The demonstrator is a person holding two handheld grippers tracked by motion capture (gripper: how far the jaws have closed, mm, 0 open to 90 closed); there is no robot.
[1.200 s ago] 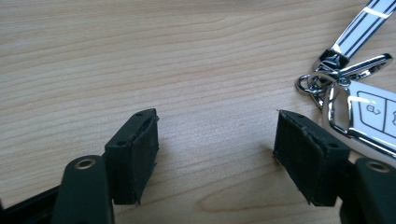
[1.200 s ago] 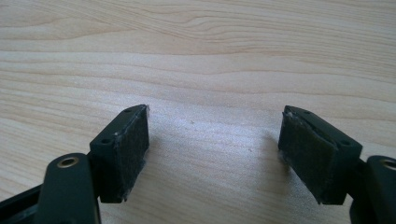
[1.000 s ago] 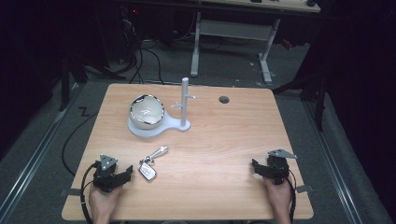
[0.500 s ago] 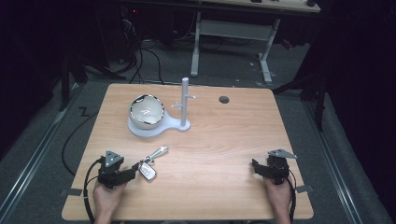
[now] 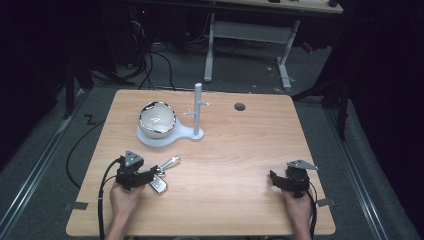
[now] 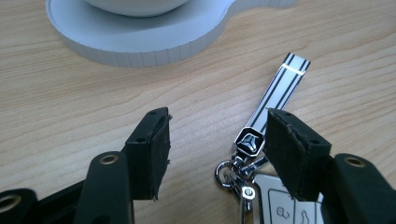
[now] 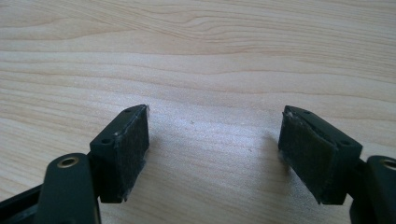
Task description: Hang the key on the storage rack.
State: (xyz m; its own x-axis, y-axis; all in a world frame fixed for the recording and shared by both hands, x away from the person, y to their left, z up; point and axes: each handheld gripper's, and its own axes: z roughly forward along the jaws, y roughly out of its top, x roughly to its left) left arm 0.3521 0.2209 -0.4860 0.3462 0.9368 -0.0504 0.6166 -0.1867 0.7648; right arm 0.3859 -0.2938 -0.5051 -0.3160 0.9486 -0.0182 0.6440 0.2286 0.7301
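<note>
Bowl point(image 5: 156, 119) on white stand point(image 5: 170, 136)

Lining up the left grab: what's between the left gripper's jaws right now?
In the left gripper view, the left gripper has bare table mid-gap, with the key fob's ring and striped strap against the right-hand pad. The jaws have just been closing, not yet pressing it.

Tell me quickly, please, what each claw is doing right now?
Left claw: open, jaws just closing around the car key, pads not pressing yet.
Right claw: open, holding nothing.
</note>
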